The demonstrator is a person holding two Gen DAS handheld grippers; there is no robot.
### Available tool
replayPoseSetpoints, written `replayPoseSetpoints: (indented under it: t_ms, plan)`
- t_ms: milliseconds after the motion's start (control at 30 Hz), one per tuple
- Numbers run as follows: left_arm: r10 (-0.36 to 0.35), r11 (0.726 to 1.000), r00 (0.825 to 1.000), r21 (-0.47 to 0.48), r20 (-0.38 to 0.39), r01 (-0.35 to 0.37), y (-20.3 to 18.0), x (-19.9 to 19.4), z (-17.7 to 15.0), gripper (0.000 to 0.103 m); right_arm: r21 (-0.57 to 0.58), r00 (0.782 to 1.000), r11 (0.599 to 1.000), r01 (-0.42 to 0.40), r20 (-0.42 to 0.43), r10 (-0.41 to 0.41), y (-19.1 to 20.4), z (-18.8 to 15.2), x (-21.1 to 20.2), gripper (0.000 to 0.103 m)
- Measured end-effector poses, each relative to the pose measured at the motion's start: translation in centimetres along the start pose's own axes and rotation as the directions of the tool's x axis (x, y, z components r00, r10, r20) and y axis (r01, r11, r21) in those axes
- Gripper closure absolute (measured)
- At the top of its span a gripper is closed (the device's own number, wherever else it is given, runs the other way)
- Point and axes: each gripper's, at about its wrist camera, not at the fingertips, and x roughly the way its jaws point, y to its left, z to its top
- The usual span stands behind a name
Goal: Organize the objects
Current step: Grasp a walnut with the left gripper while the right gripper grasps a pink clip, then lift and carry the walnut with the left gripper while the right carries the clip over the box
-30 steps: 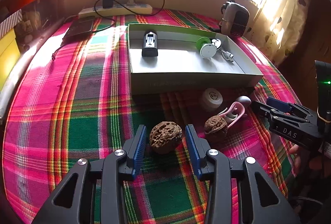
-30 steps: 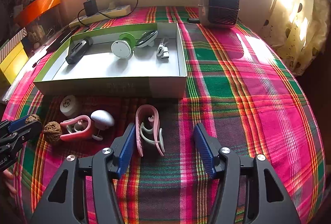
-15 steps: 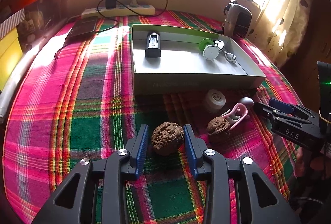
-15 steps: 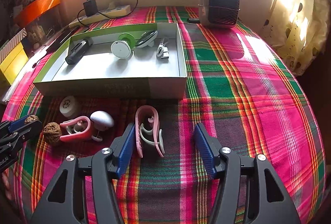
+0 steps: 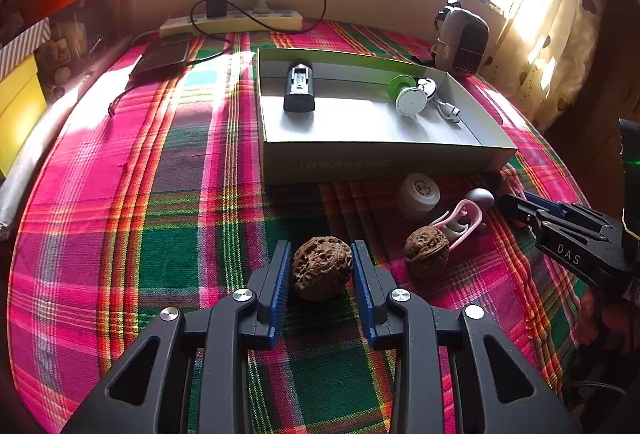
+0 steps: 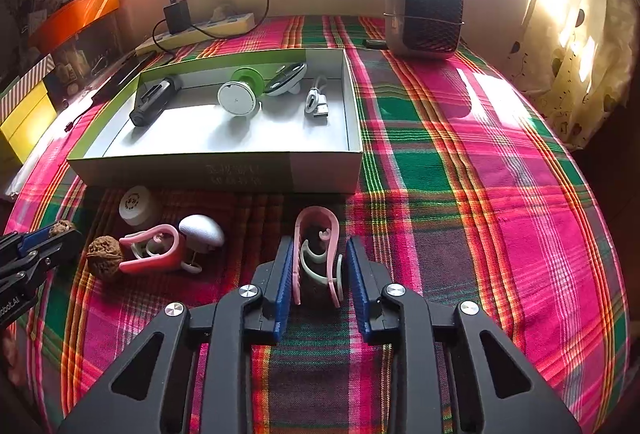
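Observation:
My left gripper is shut on a brown walnut that rests on the plaid cloth. A second walnut lies to its right beside a pink clip. My right gripper has closed around another pink clip on the cloth, its pads touching the clip's sides. The open grey box stands just beyond; it holds a black device, a green-and-white disc and a white cable.
A white round cap and a white egg-shaped item lie in front of the box. A small heater stands at the back right. A power strip with a charger lies by the wall. A dark tablet lies at the back left.
Both grippers' jaws have narrowed. The left closed onto the walnut; the right shifted left and closed around the pink clip.

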Motion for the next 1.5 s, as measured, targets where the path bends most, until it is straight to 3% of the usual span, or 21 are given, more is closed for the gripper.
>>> replayPoseSetpoints:
  t_ms: [1500]
  plan:
    - [0.020,1.000,1.000,0.014,0.002,-0.020,-0.15,0.04,0.01,0.075,0.006,1.000,1.000,-0.007,0.002,0.007,0.09,-0.05,-0.12,0.079]
